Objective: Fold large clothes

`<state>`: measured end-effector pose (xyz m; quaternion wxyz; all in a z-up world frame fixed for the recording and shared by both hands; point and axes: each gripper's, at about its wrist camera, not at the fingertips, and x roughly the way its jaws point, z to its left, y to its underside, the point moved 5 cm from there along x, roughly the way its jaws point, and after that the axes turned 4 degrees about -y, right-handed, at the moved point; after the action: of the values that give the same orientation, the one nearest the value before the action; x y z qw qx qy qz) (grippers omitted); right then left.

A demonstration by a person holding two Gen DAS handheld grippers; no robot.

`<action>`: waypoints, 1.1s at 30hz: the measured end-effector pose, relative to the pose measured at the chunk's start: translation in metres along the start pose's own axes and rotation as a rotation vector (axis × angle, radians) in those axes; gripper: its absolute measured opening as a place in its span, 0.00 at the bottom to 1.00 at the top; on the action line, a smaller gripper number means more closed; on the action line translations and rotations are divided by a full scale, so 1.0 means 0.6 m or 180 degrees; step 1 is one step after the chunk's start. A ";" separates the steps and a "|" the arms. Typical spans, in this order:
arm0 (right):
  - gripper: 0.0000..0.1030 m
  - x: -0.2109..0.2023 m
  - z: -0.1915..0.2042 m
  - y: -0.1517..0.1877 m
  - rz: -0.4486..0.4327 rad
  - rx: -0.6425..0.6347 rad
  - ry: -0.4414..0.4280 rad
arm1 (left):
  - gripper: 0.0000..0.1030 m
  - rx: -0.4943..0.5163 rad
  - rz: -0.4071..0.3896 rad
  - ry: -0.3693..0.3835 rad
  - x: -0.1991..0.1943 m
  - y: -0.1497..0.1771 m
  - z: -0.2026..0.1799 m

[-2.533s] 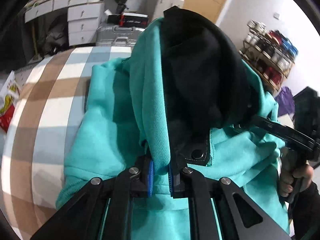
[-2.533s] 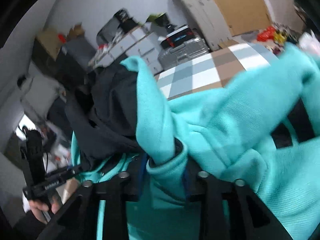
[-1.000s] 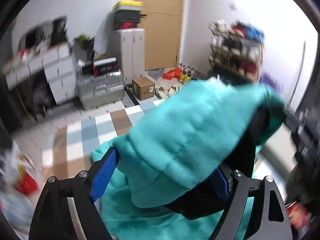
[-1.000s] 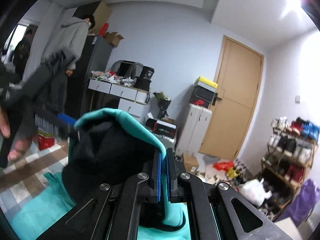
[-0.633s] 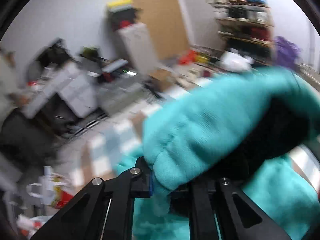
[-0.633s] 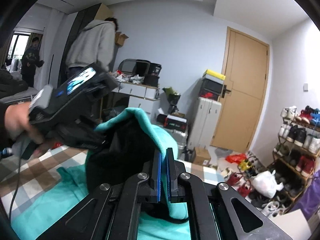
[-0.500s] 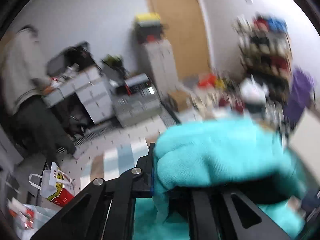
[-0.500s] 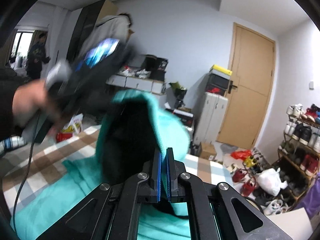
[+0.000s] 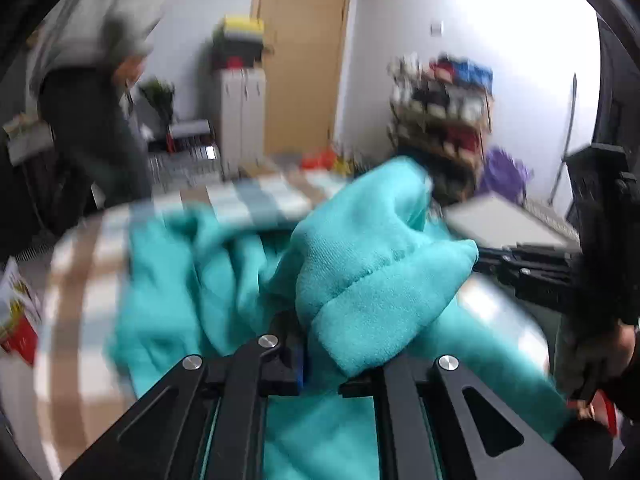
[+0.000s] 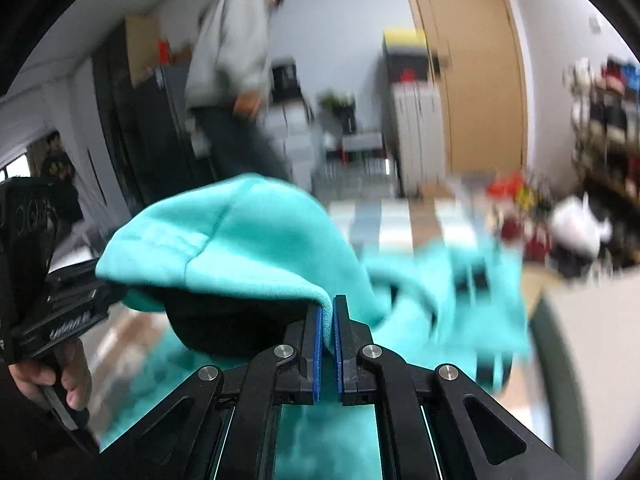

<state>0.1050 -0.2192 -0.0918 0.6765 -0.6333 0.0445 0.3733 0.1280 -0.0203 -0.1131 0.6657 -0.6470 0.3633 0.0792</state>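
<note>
A teal hoodie (image 9: 372, 280) with a black-lined hood hangs between both grippers above a checked table cover (image 9: 248, 200). My left gripper (image 9: 324, 368) is shut on a ribbed teal edge of it, which bulges over the right finger. More of the hoodie lies crumpled on the cover (image 9: 180, 272). My right gripper (image 10: 328, 332) is shut on a thin teal edge of the hoodie (image 10: 248, 248), with the black lining (image 10: 232, 324) below. Each view shows the other gripper in a hand: the right gripper (image 9: 592, 260), the left gripper (image 10: 44, 280).
A person in a grey hooded top (image 10: 228, 60) stands beyond the table by white drawers. A wooden door (image 10: 480, 80), a white cabinet (image 9: 240, 116), a shoe rack (image 9: 440, 112) and a red-and-white bag (image 9: 16, 320) surround the table. Both views are motion-blurred.
The left jaws, wide around the bunched cloth a second ago, have shut on it. Both grippers have come down with the hoodie, and the right view has rolled.
</note>
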 end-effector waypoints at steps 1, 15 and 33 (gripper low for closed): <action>0.05 0.005 0.001 0.018 0.0126 0.0001 0.0009 | 0.10 0.0018 0.0166 0.0087 0.006 0.021 -0.005; 0.42 -0.034 -0.006 0.106 0.1308 0.0145 0.0027 | 0.74 -0.0282 0.0890 0.0583 -0.041 0.099 0.012; 0.58 0.179 0.097 0.039 0.2176 -0.0265 0.0419 | 0.75 -0.0391 0.0761 0.0878 -0.089 0.091 0.029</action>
<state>0.1451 -0.1212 -0.1569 0.4816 -0.6315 0.2823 0.5381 0.0645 0.0234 -0.1271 0.5547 -0.6433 0.5199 0.0903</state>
